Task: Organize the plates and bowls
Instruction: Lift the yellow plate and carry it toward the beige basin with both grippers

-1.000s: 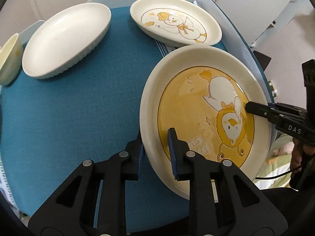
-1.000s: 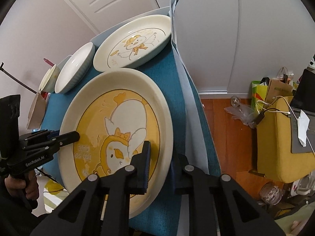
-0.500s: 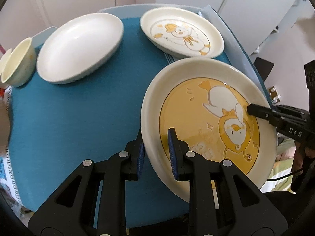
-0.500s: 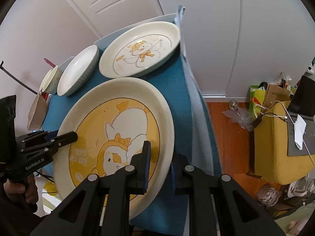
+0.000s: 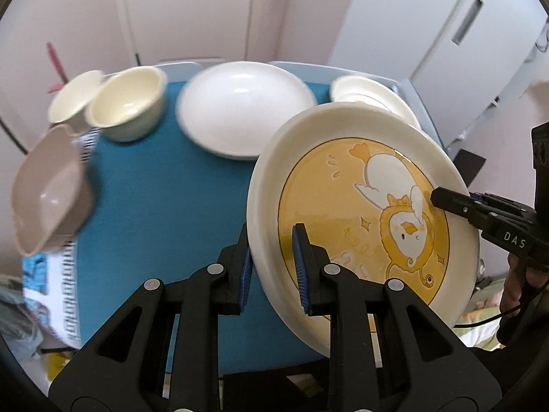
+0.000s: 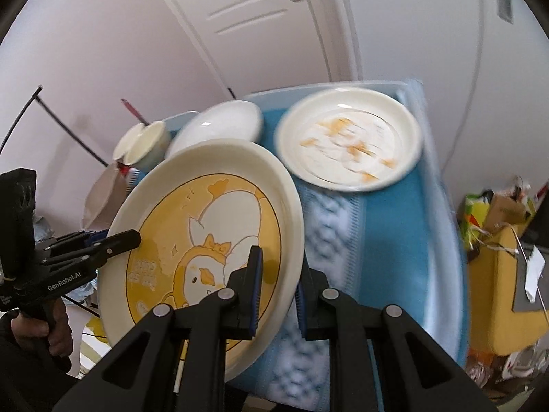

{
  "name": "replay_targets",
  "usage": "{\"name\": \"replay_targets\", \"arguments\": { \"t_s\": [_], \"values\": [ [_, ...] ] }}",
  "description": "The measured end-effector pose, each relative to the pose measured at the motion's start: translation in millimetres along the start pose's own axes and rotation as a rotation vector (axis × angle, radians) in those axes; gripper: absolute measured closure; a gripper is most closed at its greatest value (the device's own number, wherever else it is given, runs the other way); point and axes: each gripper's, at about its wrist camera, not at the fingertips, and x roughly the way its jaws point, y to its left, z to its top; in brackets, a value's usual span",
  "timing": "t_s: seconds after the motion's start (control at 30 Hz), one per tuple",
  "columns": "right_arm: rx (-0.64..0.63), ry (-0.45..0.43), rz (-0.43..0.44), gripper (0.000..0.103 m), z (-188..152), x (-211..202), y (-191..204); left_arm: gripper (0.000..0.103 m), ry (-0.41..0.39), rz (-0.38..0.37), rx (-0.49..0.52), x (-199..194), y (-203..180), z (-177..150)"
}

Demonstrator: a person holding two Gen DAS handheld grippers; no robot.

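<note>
The teal cloth-covered table (image 5: 164, 199) carries the crockery. Above its near right part hangs the large cream plate with a yellow duck picture (image 5: 360, 206), tilted and clear of the cloth, gripped from both sides. The left gripper (image 5: 271, 267) is clamped on the plate's near left rim, one blue pad on the face and one underneath; the right gripper (image 6: 278, 292) is clamped likewise on the opposite rim, its tip reaching over the duck in the left wrist view.

This looks like the carrying step: the big plate is lifted and is probably meant to be stacked with the other plates. The next move calls for both hands travelling together, keeping the plate from tilting further, and setting it down level without knocking its neighbours.

Farther back stand the plain white shallow dish (image 5: 245, 106), the smaller cream plate with an orange duck drawing (image 6: 350, 137) at the far right, a cream round bowl (image 5: 128, 101) at the far left with a second cream cup (image 5: 73, 96) just beside it, and a beige squarish bowl (image 5: 48, 189) at the left edge.

The raised plate hides most of the smaller duck plate in the left wrist view. Blur smears the far dishes, and whether the beige bowl rests on the table I cannot tell.
</note>
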Motion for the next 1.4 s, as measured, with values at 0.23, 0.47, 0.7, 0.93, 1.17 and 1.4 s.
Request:
{"name": "replay_targets", "arguments": {
  "t_s": [0.23, 0.47, 0.7, 0.93, 1.17, 1.4],
  "values": [
    [-0.033, 0.023, 0.052, 0.087, 2, 38, 69, 0.084, 0.01, 0.048, -0.057, -27, 78, -21],
    [-0.045, 0.05, 0.066, 0.087, -3, 85, 118, 0.084, 0.044, 0.051, -0.093, -18, 143, -40],
    [-0.061, 0.049, 0.032, 0.087, -10, 130, 142, 0.084, 0.078, 0.029, -0.092, 23, 183, -52],
    [-0.052, 0.043, 0.023, 0.087, -10, 145, 141, 0.084, 0.05, 0.007, -0.086, 34, 192, -56],
    [-0.035, 0.084, -0.009, 0.087, -13, 152, 140, 0.084, 0.036, 0.022, -0.056, 32, 189, -52],
    [-0.051, 0.081, -0.031, 0.087, -12, 153, 143, 0.065, 0.037, 0.056, -0.015, 33, 178, -50]
  ]
}}
